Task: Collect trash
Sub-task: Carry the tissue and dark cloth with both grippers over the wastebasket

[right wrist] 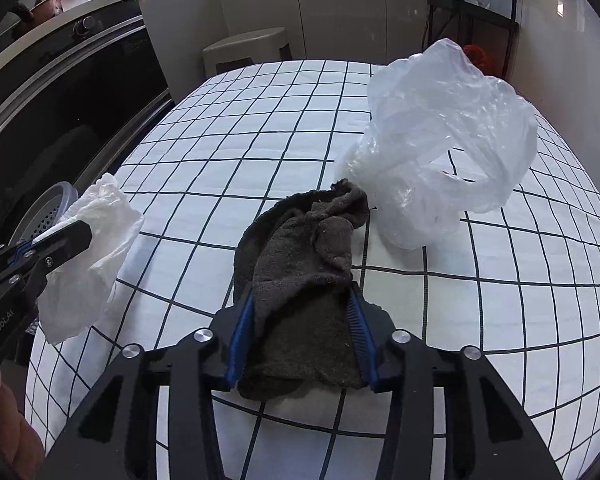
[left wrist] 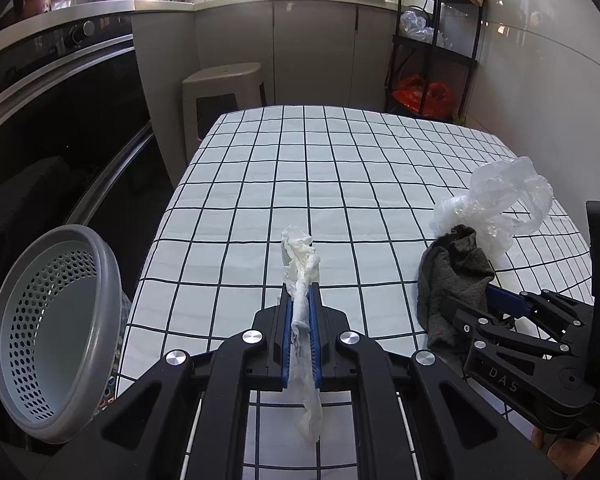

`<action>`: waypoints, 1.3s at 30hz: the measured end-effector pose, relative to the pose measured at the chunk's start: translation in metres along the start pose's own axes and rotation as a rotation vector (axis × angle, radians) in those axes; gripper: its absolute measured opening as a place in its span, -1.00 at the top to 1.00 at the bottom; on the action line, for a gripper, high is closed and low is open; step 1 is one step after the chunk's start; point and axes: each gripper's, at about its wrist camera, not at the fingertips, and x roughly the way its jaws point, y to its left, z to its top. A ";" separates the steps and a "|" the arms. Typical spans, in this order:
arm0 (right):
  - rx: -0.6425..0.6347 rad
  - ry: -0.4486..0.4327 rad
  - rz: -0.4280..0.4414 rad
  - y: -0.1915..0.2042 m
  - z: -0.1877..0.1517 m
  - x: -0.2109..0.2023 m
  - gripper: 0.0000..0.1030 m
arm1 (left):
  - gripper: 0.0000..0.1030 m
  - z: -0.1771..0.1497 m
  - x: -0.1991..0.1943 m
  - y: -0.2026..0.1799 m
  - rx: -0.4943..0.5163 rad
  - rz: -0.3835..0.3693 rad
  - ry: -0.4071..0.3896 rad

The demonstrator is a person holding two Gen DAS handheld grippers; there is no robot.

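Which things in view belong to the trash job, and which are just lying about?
Job:
- crumpled tissue, clamped in left gripper
- dark rag, between right gripper fingers
- clear plastic bag
- grey perforated bin

Lying about:
- beige stool
- black shelf rack

Both views sit just behind a gripper's fingers, tilted down over the checked tablecloth [left wrist: 340,184] toward the far cabinets [left wrist: 312,48]. The left wrist view has the grey basket [left wrist: 56,332] at lower left and the dark cloth [left wrist: 452,276] at right. The right wrist view is close over that cloth, mid-frame; both share the plastic bag [right wrist: 448,136], stool [right wrist: 248,48] and oven [left wrist: 60,92].
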 end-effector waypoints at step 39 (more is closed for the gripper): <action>-0.170 -0.162 0.239 0.129 -0.013 -0.084 0.36 | 0.84 -0.028 -0.123 0.132 -0.138 0.185 -0.154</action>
